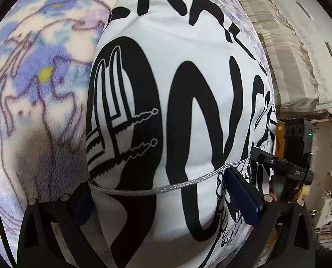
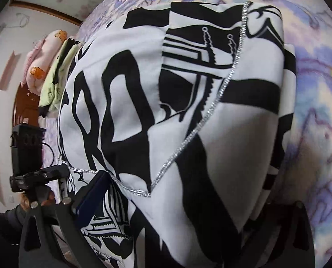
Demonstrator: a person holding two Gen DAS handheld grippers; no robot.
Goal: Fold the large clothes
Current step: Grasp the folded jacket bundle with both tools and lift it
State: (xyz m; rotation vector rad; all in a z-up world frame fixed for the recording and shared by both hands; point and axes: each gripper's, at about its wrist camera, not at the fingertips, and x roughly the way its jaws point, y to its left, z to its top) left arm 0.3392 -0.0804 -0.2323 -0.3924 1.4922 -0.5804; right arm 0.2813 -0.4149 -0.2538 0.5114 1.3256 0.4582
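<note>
Both hand-held grippers, left point(image 1: 166, 198) and right point(image 2: 172, 203), clamp the garment's point(image 1: 188, 89) near edge (silver-trimmed); it stretches away over the blanket point(image 1: 32, 78).

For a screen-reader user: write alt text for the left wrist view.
A white garment with bold black lettering and a silver trim fills the view, draped between the left gripper's fingers over a purple floral blanket. The right gripper shows at the garment's right edge.

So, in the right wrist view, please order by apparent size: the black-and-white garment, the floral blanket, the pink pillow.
1. Black-and-white garment, though nearness enlarges it.
2. Floral blanket.
3. Pink pillow, far away.
</note>
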